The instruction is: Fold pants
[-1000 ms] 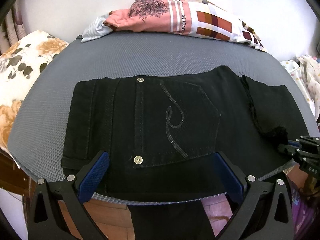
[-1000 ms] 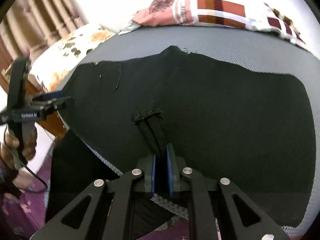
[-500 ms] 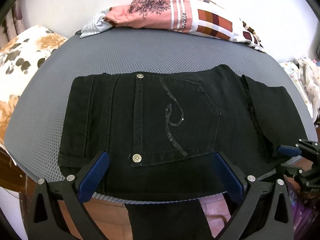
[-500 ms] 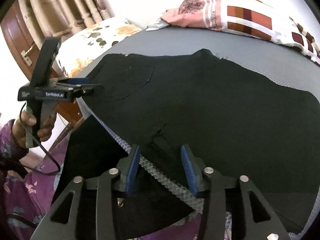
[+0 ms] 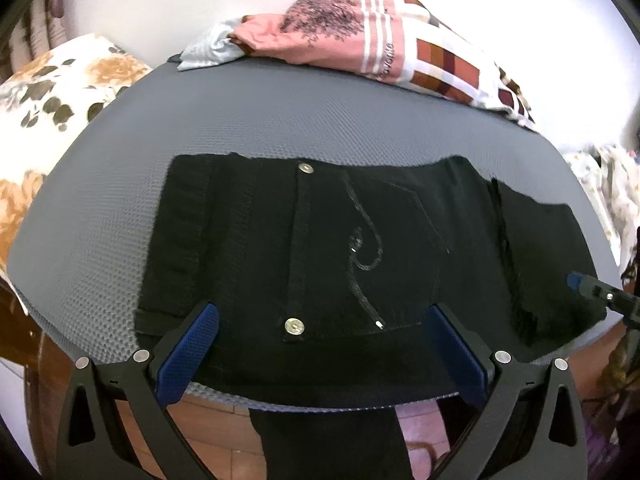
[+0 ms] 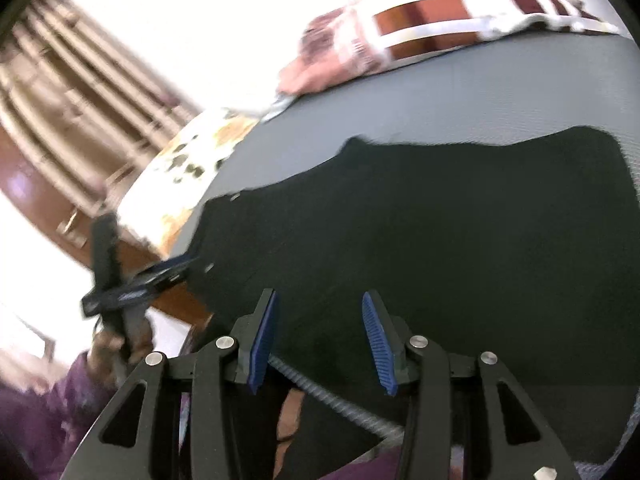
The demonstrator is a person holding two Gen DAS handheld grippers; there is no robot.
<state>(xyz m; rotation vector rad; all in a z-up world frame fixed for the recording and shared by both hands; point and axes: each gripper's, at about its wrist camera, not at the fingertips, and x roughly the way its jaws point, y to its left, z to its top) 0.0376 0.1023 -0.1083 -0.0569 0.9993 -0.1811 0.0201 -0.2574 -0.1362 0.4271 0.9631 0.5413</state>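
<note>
The black jeans (image 5: 320,264) lie flat, pocket up, across the grey mat (image 5: 120,216), one leg spilling off the near edge, while left gripper (image 5: 320,344) and right gripper (image 6: 316,340) hover over that edge, both spread wide and empty, apparently ready to gather that leg.

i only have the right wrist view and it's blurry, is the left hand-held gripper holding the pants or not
Observer: No. The left wrist view shows the left hand-held gripper open, fingers wide apart at the near edge of the pants, pinching nothing.
Operator: which side of the pants is up
Observer: The back. A pocket with a stitched swirl and two metal studs faces up.
Operator: can you see any raw edge on top
Observer: Yes, a frayed edge runs across the pants near their right end.
</note>
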